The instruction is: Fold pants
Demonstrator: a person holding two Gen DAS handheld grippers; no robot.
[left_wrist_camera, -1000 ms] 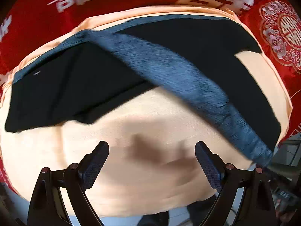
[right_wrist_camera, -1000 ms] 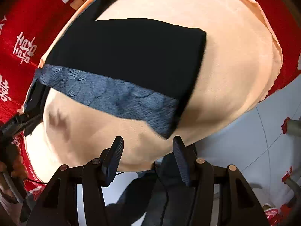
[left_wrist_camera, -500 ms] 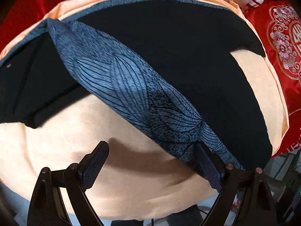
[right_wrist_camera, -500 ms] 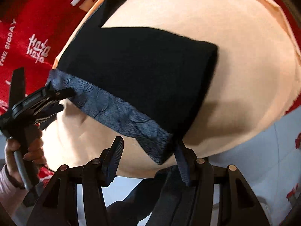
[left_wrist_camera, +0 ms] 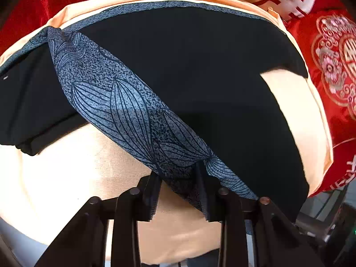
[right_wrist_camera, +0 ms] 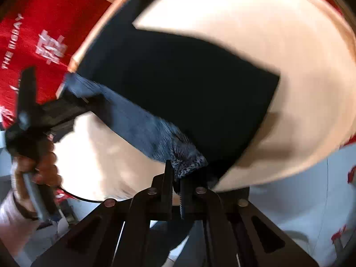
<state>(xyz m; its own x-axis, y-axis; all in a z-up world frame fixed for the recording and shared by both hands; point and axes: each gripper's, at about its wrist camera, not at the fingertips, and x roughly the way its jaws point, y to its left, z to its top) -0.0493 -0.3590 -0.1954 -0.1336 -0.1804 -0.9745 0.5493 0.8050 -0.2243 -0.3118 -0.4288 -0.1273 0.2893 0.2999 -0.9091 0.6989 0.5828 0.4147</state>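
Black pants [left_wrist_camera: 200,77] lie spread on a peach cloth [left_wrist_camera: 77,166], and their blue-grey leaf-patterned waistband [left_wrist_camera: 124,102] runs diagonally across the left wrist view. My left gripper [left_wrist_camera: 178,173] has the band bunched between its pads, and its jaws are closing on it. In the right wrist view the pants [right_wrist_camera: 178,84] and the waistband [right_wrist_camera: 138,124] are blurred. My right gripper [right_wrist_camera: 175,173] is shut on the band's near end. The left gripper [right_wrist_camera: 71,102], held by a hand [right_wrist_camera: 37,166], sits on the band's far end there.
A red cloth [left_wrist_camera: 333,55] with white and gold characters surrounds the peach cloth and shows again as the red cloth [right_wrist_camera: 33,33] at upper left. The peach cloth [right_wrist_camera: 267,33] curves down at its near edge. Pale floor [right_wrist_camera: 300,189] lies below.
Both grippers stood open above the cloth. The left one came down over the waistband and closed on it. The right one reached the band's end and shut on it.
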